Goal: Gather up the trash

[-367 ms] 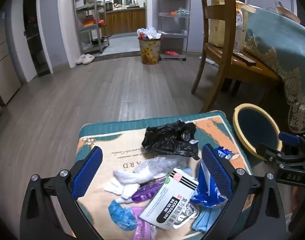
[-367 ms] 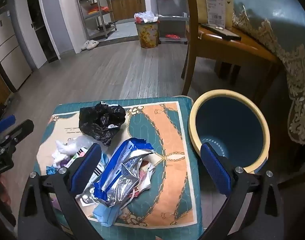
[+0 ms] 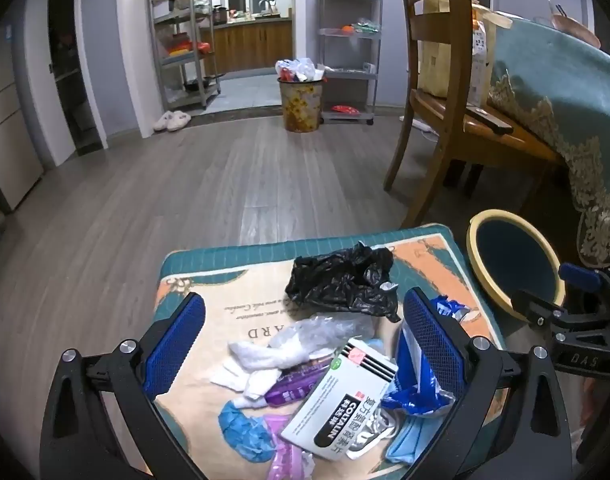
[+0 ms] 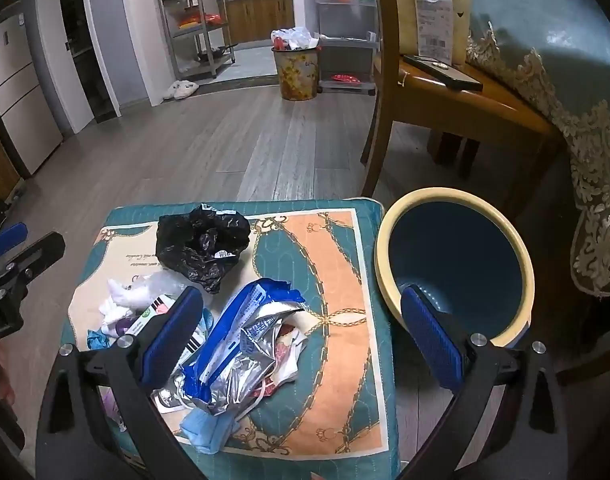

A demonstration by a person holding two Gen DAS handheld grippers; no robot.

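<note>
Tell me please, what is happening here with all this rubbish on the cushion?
A person holding two grippers is about to collect trash. Both the left gripper and the right gripper are open and hold nothing. The litter lies on the patterned cushion: a black plastic bag, a blue foil wrapper and a white medicine box. The yellow-rimmed bin beside the cushion looks empty.
</note>
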